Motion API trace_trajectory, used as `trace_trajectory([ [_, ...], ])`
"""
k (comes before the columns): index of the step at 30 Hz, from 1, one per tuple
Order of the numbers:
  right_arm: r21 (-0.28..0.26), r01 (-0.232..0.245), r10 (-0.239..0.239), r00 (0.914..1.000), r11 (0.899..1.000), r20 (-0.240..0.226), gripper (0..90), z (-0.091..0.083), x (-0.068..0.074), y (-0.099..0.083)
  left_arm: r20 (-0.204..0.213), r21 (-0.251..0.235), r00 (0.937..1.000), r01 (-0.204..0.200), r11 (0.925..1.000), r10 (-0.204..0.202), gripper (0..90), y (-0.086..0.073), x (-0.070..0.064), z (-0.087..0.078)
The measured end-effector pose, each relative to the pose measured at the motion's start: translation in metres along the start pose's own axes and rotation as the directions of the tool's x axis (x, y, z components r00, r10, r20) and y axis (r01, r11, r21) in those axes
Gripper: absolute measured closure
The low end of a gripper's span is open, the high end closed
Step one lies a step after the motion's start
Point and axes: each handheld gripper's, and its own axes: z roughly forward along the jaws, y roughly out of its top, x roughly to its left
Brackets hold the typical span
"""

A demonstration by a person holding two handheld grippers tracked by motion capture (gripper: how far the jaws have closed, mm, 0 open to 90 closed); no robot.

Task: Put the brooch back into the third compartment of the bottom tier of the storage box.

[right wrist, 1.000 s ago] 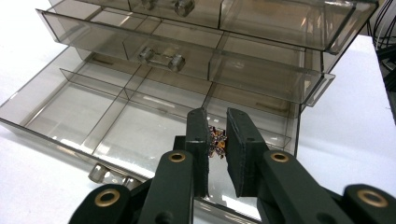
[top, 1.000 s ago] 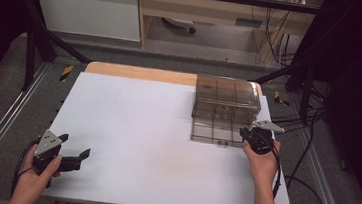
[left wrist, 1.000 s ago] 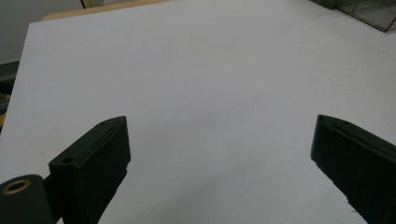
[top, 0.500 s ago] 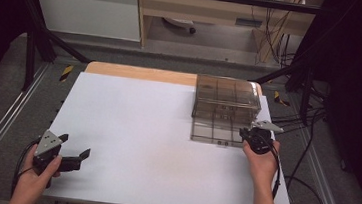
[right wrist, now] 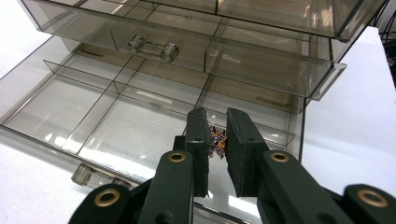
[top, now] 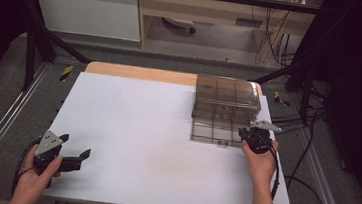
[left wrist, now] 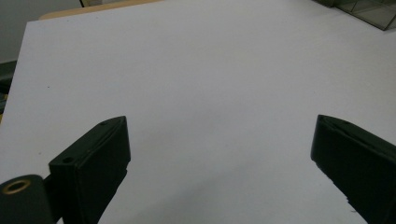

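Smoky plastic drawer unit (right wrist: 187, 70), bottom drawer (right wrist: 116, 121) pulled out under right gripper (right wrist: 217, 144), jaws pinching small multicolour trinket (right wrist: 216, 143). Looks mid-task: drop & shut left. Left gripper (left wrist: 219, 154) wide, idle.

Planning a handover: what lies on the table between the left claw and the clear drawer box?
Nothing: the high view shows bare white tabletop between the open left claw and the smoky transparent plastic drawer box.

White table top (top: 156, 130) w/ wood strip (top: 141, 73) at 12 o'clock edge; white cabinet (top: 87, 7) beyond, cables (top: 275, 46) at 1 o'clock.
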Motion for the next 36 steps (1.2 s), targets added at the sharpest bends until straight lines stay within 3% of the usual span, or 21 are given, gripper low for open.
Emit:
trace_trajectory([
  [36,0.005,-0.003,0.003,0.9999,1.0,0.016,77.8,0.0023,-0.0009,-0.0013,0.005,0.002,1.0,0.003,1.0,-0.003,4.8,-0.0003,-0.001,0.0007],
])
